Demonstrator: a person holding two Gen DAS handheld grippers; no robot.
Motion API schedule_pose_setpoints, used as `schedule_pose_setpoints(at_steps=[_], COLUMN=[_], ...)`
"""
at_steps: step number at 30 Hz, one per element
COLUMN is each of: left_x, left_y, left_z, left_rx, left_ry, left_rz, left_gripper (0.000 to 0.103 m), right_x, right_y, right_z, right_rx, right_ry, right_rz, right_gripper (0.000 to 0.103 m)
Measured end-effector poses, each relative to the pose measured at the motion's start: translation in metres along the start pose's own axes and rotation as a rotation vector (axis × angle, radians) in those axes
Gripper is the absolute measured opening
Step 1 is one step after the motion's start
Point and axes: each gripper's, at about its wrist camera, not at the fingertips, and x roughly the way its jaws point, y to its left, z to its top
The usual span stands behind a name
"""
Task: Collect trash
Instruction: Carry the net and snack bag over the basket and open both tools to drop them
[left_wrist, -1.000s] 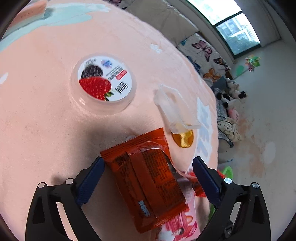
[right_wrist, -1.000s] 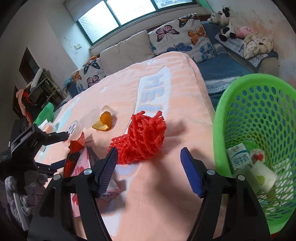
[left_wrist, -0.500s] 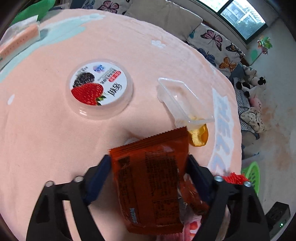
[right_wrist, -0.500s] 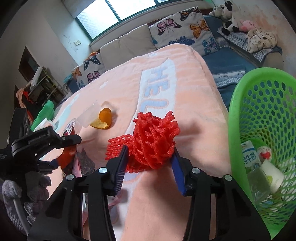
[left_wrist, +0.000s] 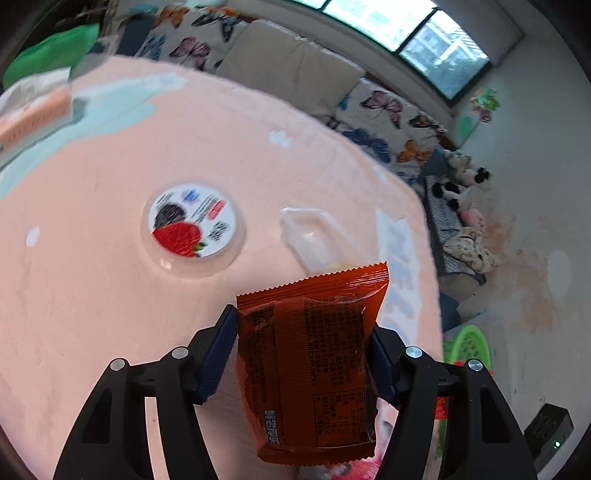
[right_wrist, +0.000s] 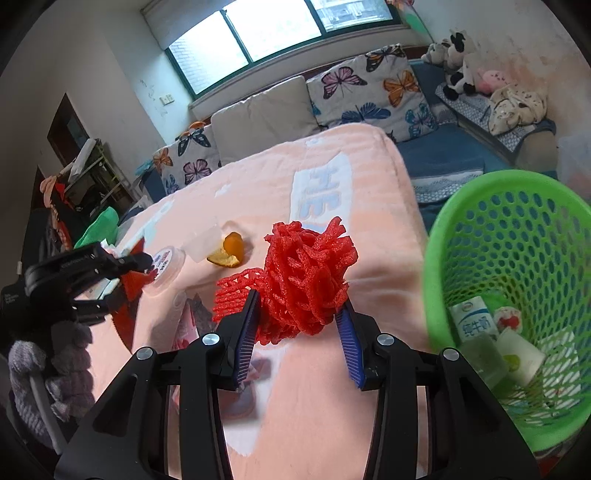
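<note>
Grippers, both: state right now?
Left gripper: closed on the orange snack wrapper.
Right gripper: closed on the red foam net.

Glossy crinkled orange foil wrapper (left_wrist: 310, 354) | soft, fuzzy peach cloth blanket (left_wrist: 92, 295) beneath it | spongy red foam net (right_wrist: 306, 280) | shiny green plastic mesh basket (right_wrist: 436, 258) right of net | matt black plastic gripper fingers (right_wrist: 240, 332), ribbed blue pads.

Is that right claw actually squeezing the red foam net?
Touching. The right wrist view shows the right gripper with both blue pads pressed into the red foam net, which bulges between them.
</note>
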Motion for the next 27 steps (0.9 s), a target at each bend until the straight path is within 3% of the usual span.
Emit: schedule_pose_setpoints(at_steps=[10, 22, 27], left_x=[-0.017, 0.007, 0.022], left_y=[-0.063, -0.152, -0.184], left_z=[-0.016, -0.05, -0.064], left_rx=[0.138, 0.276, 0.335], left_ry=[0.001, 0.086, 0.126], left_rz=[-0.112, -0.206, -0.236], left_gripper=[0.063, 0.063, 0.063], right_x=[-0.041, -0.081, -0.089], right_y=[-0.037, -0.107, -0.134], right_z=[-0.007, -0.019, -0.023], right_rx=[0.037, 0.12, 0.163], right_ry=[-0.049, -0.075, -0.077], right_rz=[-0.11, -0.251, -0.3], right_gripper=[0.042, 0.044, 0.051])
